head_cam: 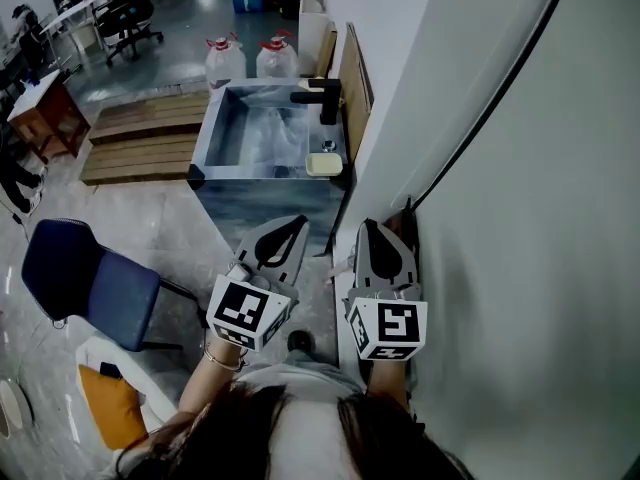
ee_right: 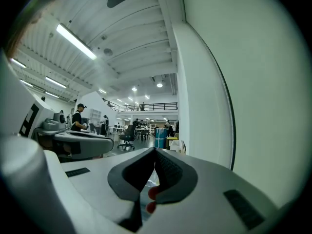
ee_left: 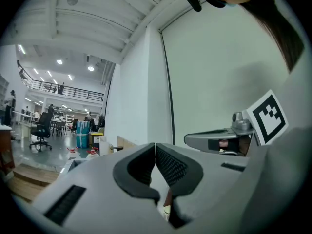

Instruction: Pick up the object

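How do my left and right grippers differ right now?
The left gripper tilts diagonally toward the right; the right gripper points almost straight ahead. The left gripper hangs over open floor in front of the sink; the right gripper hangs close beside the white wall. Shared: both are shut, tips touching, nothing gripped.
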